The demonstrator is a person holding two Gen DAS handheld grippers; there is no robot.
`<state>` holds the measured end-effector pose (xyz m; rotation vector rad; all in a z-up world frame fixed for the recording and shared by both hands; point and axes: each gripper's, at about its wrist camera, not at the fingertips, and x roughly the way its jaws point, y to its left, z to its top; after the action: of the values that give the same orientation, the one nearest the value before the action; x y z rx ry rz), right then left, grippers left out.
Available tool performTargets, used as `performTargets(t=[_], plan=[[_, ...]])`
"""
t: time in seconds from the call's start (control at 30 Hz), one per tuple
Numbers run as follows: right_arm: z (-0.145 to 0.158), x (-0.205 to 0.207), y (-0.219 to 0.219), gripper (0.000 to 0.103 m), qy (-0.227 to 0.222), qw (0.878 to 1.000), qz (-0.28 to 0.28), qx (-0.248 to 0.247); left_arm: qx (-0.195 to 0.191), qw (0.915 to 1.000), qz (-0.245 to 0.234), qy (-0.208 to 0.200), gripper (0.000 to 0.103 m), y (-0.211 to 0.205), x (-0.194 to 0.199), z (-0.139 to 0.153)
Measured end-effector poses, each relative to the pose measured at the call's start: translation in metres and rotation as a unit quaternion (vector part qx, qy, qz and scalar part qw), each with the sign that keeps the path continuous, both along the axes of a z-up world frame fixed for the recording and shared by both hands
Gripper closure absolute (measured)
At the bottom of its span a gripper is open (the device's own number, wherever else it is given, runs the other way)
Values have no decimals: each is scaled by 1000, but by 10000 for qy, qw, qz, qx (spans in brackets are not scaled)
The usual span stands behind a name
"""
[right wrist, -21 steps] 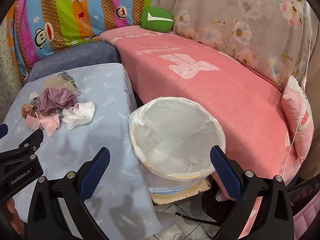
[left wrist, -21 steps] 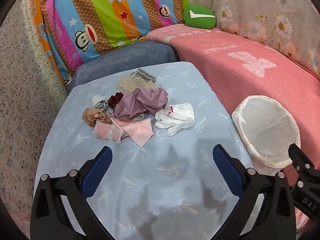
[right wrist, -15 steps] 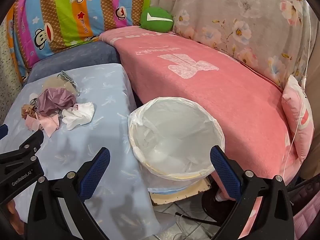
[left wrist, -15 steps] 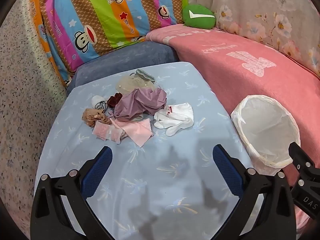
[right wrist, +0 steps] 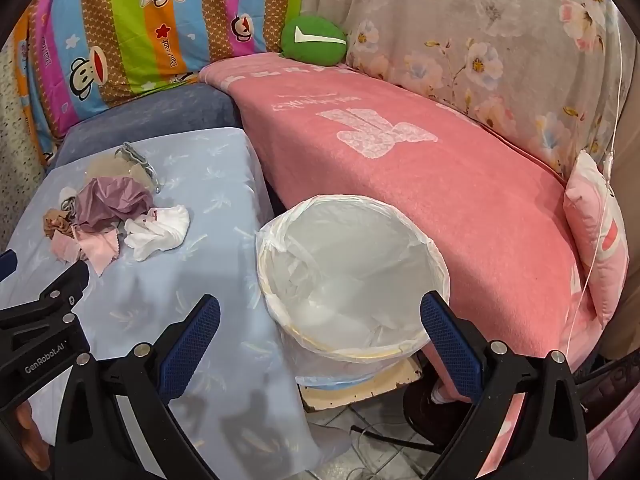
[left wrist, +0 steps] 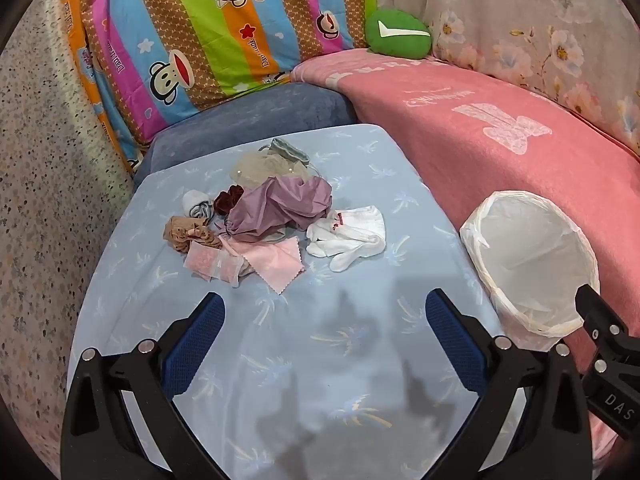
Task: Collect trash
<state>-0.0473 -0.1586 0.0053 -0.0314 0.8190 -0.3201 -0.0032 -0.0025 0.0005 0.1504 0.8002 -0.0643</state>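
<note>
Nothing collected yet — lined bin [right wrist: 352, 280] looks empty, whole pile left on table [left wrist: 320, 360].

Left gripper [left wrist: 324, 320], right gripper [right wrist: 320, 320]: jaws wide apart, nothing between.

Trash pile [left wrist: 272, 220] at 12 o'clock from left gripper; bin at 3 o'clock, off table edge.

Count — one bin, one white sock bundle [left wrist: 348, 240], one mauve pouch [left wrist: 280, 208], two pink swatches [left wrist: 276, 260], several smaller scraps, number unclear.

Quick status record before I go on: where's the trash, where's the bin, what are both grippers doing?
trash: pile of cloth scraps and white socks on the blue table
bin: white-lined bin, nothing visible inside, beside the table's right edge, against the pink sofa
left gripper: open, nothing held, above the table short of the pile
right gripper: open, nothing held, fingers either side of the bin in its view
collected: nothing yet
</note>
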Motion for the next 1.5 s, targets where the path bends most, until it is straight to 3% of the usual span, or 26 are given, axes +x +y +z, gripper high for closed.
performTargets(t=[1.5], plan=[[9, -4, -3, 6, -90, 9999, -27, -35, -61, 10000, -29, -57, 7, -12, -1, 6]])
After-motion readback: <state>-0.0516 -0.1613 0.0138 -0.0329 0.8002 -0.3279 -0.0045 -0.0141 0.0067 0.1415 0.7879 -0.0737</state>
